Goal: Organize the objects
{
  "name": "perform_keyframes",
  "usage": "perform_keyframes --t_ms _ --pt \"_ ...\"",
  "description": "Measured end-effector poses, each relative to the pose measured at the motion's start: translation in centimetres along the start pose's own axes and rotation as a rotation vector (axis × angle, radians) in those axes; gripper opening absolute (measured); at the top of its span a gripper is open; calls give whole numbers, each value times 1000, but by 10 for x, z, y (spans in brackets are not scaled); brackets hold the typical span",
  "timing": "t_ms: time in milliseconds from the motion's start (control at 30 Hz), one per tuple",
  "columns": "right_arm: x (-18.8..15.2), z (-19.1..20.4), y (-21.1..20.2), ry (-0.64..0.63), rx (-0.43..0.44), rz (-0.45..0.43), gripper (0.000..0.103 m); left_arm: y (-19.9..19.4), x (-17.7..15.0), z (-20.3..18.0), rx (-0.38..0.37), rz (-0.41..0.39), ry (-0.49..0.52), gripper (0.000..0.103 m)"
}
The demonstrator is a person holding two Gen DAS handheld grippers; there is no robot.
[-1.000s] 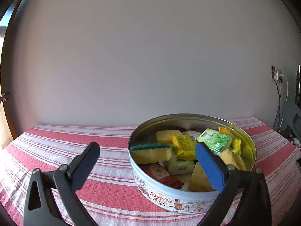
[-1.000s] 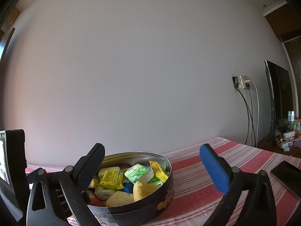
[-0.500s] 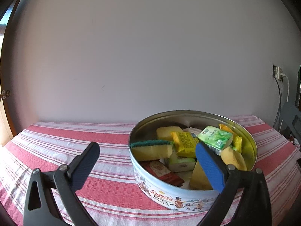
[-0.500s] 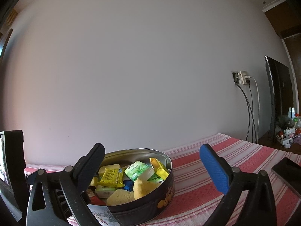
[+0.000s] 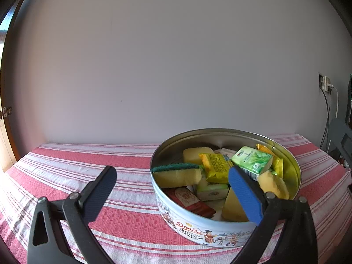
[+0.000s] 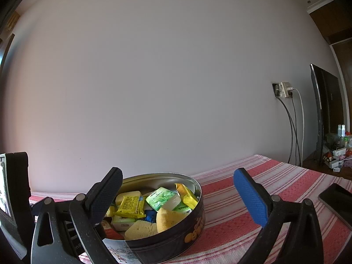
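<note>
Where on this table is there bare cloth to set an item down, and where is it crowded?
Free: the striped tablecloth left of the cookie tin, back to the wall, and the cloth between tin and dark phone. Crowded: inside the tin, piled with sponges and packets.

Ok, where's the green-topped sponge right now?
The green-topped sponge lies inside the cookie tin, against its left wall in the left wrist view, beside the yellow packet; the right wrist view hides it.

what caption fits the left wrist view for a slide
Open left gripper hovers before a round cookie tin of sponges and snack packets on a red striped tablecloth.
</note>
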State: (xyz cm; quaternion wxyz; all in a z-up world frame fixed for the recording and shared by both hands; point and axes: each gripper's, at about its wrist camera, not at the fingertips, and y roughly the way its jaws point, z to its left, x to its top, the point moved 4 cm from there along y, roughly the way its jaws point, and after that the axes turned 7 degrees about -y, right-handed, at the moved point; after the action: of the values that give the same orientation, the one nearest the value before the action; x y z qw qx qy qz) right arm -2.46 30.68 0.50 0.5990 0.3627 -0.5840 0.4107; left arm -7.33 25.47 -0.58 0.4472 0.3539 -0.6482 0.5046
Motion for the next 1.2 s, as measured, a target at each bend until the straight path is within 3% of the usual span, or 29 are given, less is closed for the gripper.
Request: perform_keyframes --t_ms 1200 --pt "-3 -2 2 7 12 17 102 3 -1 -1 -33 17 12 103"
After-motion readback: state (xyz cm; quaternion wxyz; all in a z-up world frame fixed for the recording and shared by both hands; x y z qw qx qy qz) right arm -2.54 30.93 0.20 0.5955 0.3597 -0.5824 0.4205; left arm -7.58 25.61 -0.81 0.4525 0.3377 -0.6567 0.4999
